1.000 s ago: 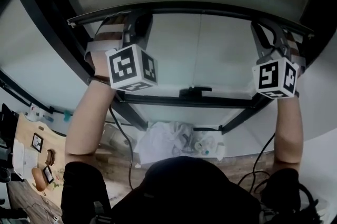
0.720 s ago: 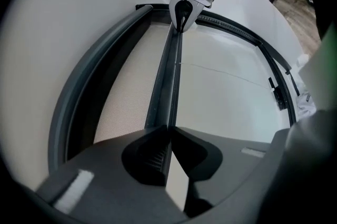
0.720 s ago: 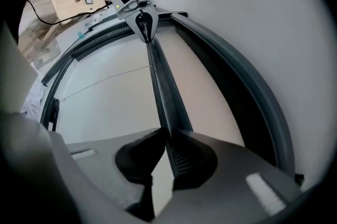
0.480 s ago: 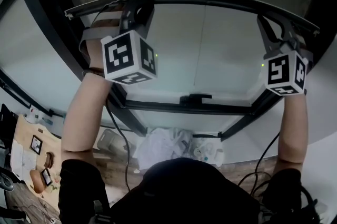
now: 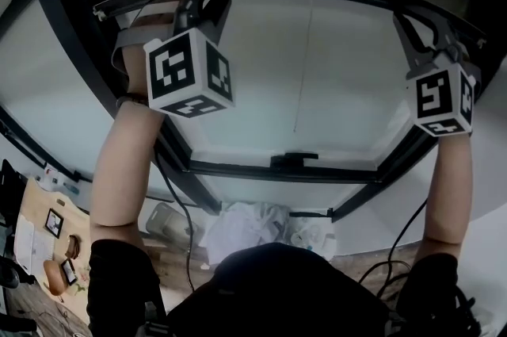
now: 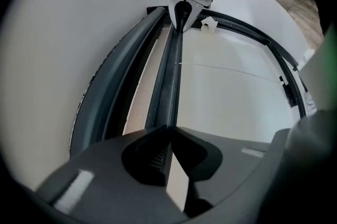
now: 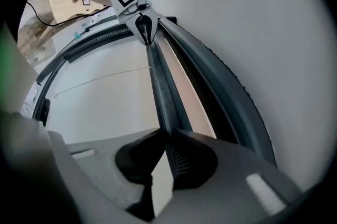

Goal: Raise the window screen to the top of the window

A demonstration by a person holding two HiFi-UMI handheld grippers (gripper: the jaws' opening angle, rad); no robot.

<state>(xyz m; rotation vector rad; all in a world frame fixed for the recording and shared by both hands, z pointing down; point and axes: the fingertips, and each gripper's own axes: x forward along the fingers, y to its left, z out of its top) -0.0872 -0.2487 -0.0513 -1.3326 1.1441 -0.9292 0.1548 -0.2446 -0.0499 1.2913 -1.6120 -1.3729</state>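
Left gripper (image 6: 168,132): your left-hand jaws stand almost together, pinched on the screen bar (image 6: 171,75) near its left end. The thin dark rail sits between the pads.
Right gripper (image 7: 167,136): your right-hand jaws are drawn equally close and clamped on the same rail near its right end.
Screen bar: slim dark rail running left to right across the window, held high, close under the top of the opening.
Mesh (image 7: 185,86): only a narrow tan strip shows, between the rail and the dark upper frame member.
Glass (image 5: 317,74): pale pane, uncovered from the rail down to the lower cross-member (image 5: 356,174).
Latch (image 5: 293,159): dark fitting at the middle of the lower cross-member.
Forearms: both of yours reach upward, one to each tool.
Desk (image 5: 40,240): wooden surface at lower left, well below the window; the small items on it cannot be identified.
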